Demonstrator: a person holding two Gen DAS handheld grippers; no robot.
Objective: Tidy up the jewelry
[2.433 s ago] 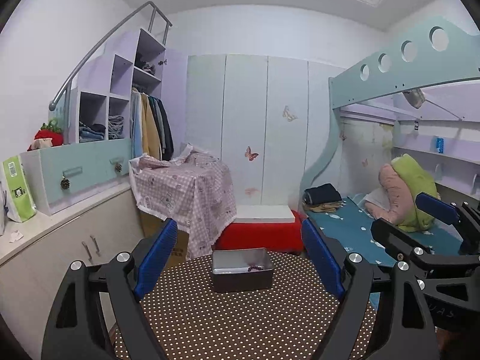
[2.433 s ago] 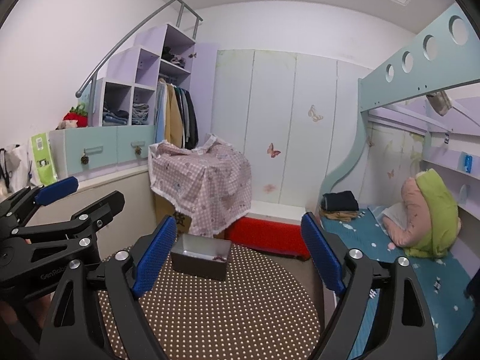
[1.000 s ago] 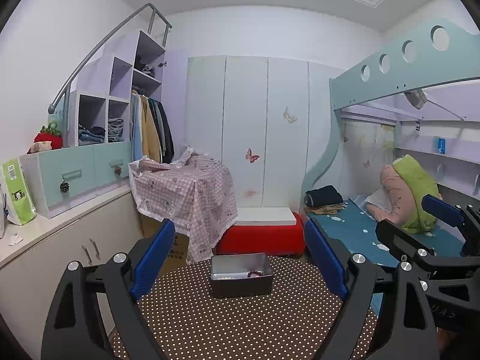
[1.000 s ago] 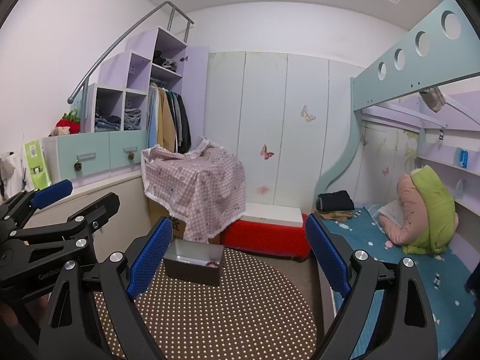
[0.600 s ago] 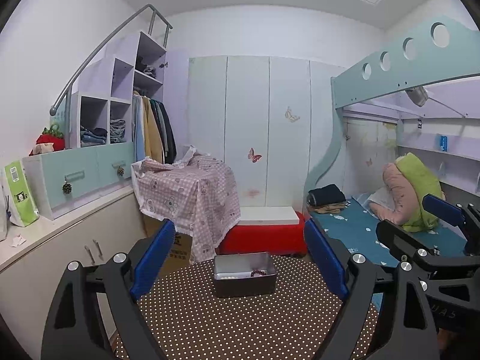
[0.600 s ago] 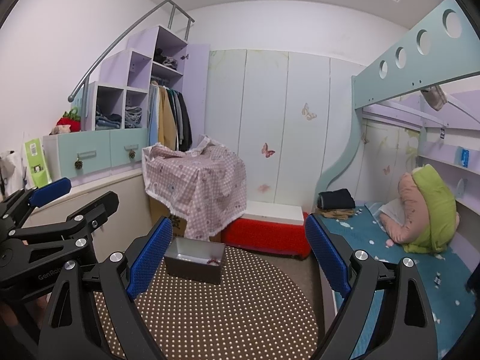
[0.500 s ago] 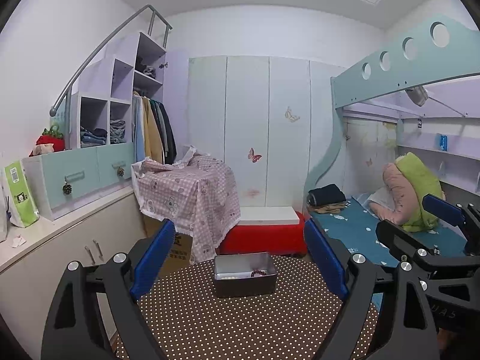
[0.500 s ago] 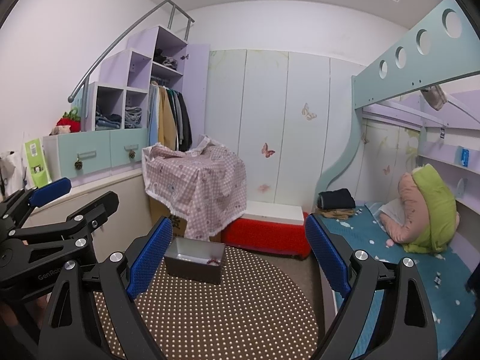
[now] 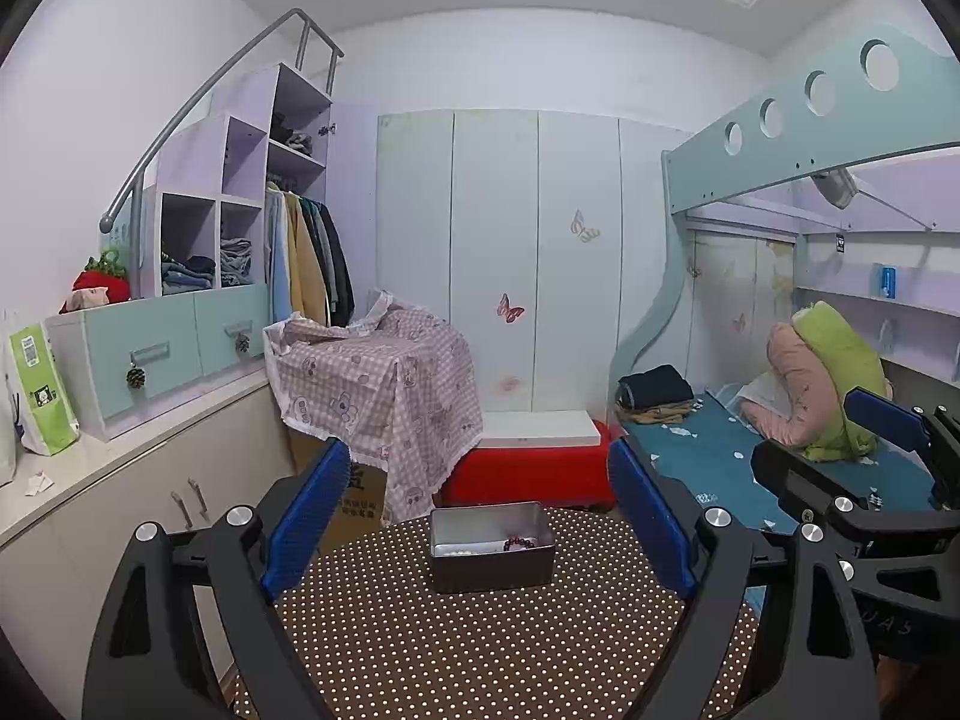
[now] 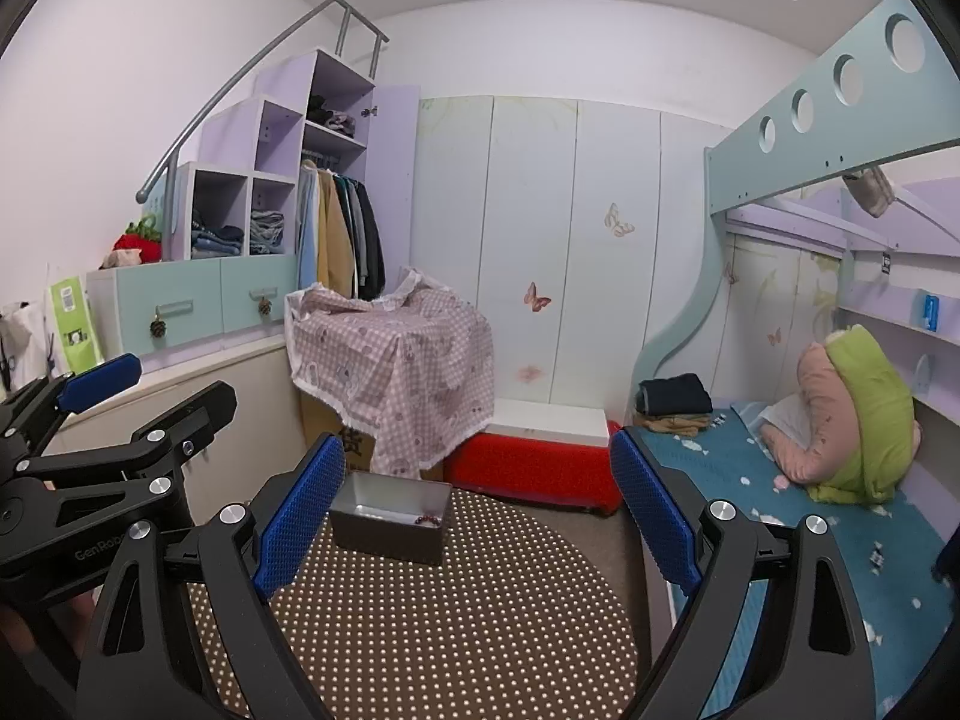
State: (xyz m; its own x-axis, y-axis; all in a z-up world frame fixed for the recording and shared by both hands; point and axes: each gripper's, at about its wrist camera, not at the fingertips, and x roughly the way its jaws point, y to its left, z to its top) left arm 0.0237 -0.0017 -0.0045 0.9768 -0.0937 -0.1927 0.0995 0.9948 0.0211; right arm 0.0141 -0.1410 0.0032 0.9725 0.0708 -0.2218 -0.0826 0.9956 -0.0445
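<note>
Two grippers hang side by side above a round table (image 9: pixel 492 648) covered in a brown cloth with white dots. The left gripper (image 9: pixel 480 525) has its blue-padded fingers spread wide with nothing between them, and the right gripper (image 10: pixel 477 516) is released in the same way — both empty.

At the far edge of the table stands a grey metal tin (image 9: pixel 491 546), open at the top. Inside it, toward its right end, lies a dark red beaded bracelet (image 9: pixel 521 542); a pale string of beads (image 9: pixel 457 552) lies near the front wall toward the left. From the right wrist view the tin (image 10: pixel 390 517) sits toward the table's far-left edge, just past the left blue finger, and the bracelet (image 10: pixel 428 520) shows against the right inner wall.

Neither gripper touches the tin; both hover well back from it, over the near part of the table.

Behind the table are a red bench (image 9: pixel 528 471) with a white top, a box draped in a pink checked cloth (image 9: pixel 384 384), and a bunk with a blue sheet (image 9: pixel 708 456) on the right.
</note>
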